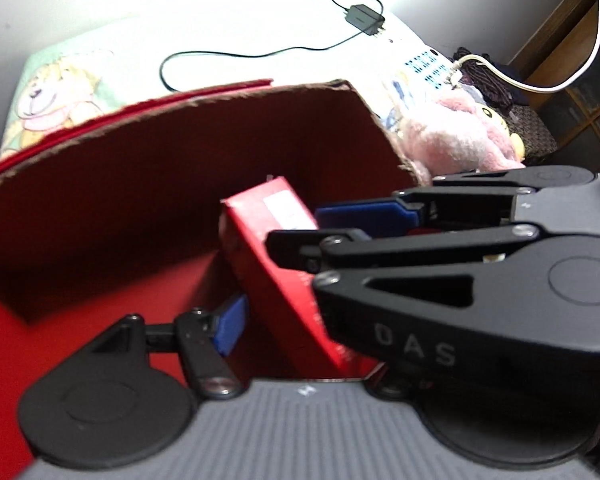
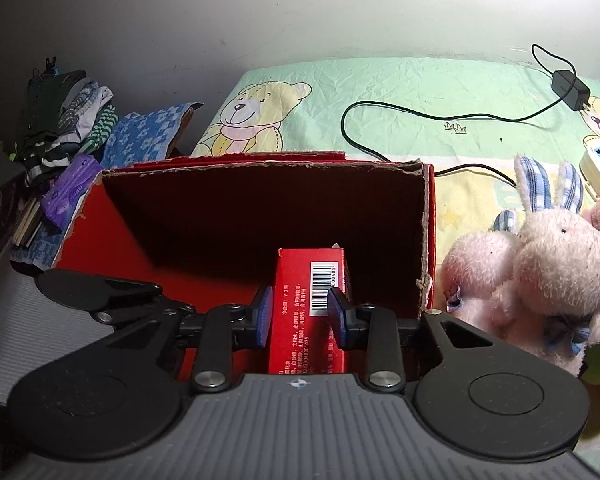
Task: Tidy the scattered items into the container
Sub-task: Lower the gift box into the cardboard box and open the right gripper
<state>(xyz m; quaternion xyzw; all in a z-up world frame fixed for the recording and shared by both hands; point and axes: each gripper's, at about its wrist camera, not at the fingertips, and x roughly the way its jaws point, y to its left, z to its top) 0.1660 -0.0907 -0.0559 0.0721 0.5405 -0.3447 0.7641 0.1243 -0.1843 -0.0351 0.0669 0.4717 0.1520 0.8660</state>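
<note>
Inside red box | right jaws clamp carton, base hidden | left jaws spread

Plain off-white wall, scuffed, behind a bed with a pale green sheet printed with teddy bears. Dark wooden furniture at the bed's far end. Strong light washes out the sheet in the left wrist view.

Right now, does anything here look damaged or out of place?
The red cardboard container has ragged, torn top edges. A black charger and its cable sprawl loose across the bedsheet. The small red box, between the right hand-held gripper's pads, looks fine.
</note>
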